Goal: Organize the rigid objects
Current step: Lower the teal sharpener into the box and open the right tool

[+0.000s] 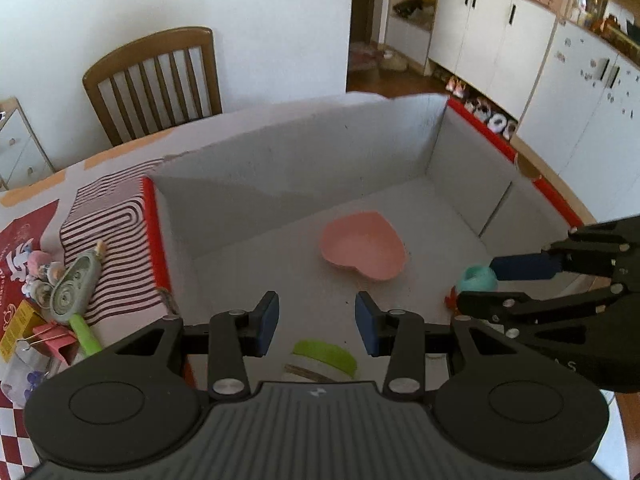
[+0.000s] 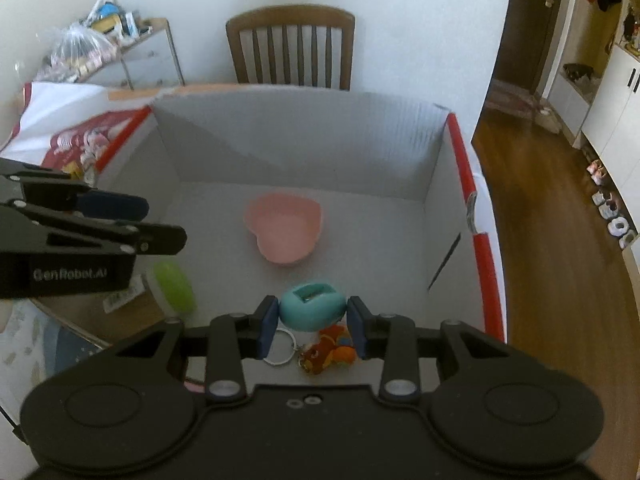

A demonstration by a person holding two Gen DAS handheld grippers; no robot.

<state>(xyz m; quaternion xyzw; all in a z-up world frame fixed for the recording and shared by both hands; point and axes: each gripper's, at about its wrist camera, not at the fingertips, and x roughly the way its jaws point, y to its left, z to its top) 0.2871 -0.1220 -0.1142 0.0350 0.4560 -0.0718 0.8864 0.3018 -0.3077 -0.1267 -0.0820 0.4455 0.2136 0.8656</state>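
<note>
1 teal holder (image 2: 312,312) (between right tool (image 2: 313,326) pads)

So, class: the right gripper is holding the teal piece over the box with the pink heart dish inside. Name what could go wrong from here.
1. The right gripper pinches the rounded teal piece only at its sides, so it may slip or twist out.
2. A key ring and orange charm show just below it; whether they are attached is unclear, but they could snag.
3. Released here, the piece might hit the pink heart dish.
</note>
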